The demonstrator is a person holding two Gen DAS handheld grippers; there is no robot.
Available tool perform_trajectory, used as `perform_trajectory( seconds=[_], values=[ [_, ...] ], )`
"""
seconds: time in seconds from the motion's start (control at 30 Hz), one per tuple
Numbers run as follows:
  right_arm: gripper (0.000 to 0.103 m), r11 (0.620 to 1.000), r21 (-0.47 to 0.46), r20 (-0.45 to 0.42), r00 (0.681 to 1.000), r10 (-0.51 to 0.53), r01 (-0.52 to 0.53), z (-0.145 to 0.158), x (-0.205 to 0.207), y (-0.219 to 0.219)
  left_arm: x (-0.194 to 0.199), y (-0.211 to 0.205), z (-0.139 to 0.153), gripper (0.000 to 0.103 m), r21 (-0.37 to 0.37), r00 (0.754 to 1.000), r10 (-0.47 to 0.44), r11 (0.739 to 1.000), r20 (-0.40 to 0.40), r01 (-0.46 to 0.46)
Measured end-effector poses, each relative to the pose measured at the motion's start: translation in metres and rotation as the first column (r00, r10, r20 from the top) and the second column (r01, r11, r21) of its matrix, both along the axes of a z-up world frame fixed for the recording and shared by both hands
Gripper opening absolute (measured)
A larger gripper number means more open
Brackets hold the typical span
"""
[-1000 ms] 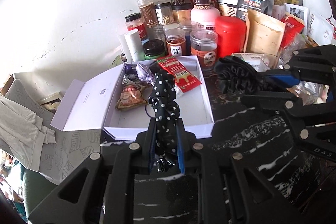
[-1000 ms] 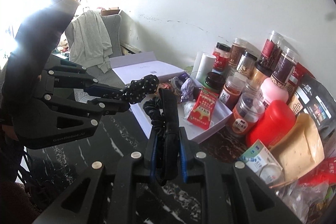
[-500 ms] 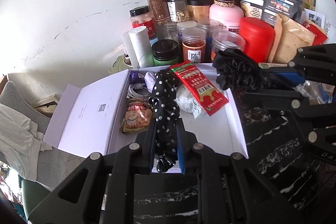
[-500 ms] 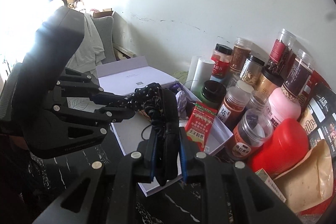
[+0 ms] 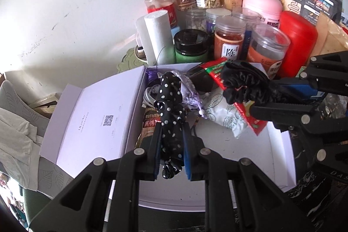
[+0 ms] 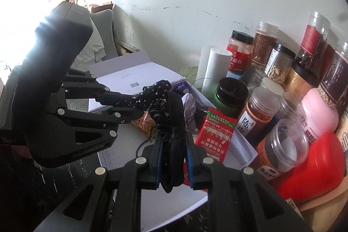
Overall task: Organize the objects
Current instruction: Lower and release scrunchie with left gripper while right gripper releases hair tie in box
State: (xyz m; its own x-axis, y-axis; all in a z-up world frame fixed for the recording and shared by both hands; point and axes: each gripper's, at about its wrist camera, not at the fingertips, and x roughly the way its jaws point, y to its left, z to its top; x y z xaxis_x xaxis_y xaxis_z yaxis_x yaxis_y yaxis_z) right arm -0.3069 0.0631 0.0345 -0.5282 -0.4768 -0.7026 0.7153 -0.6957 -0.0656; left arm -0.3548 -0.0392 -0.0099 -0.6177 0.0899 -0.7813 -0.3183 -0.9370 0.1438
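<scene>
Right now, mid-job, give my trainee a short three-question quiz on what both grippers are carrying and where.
1. True or false: the left gripper is shut on the polka-dot scrunchie.
2. What does the right gripper hold? A) red sachet B) plain black scrunchie C) green jar
3. Fill in: both grippers hang over the open white ___, whose lid lies folded back.

Key: 1 true. 2 B. 3 box.
</scene>
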Motion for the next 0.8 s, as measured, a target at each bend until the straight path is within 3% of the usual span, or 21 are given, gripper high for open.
perform_trajectory(
  seconds=[0.37,0.8],
  values=[
    [0.017,1.0,-0.02,0.095,0.995,0.0,0.002,-0.039,-0.029,0.0,-0.014,0.007,-0.04,0.016,-0.021,0.997,-0.025,0.999,0.073,0.026],
    [0.017,0.999,0.018,0.153,0.988,0.027,-0.03,-0.065,-0.035,-0.008,-0.013,0.021,-0.052,0.016,-0.075,0.996,-0.049,0.996,0.07,0.054]
  ],
)
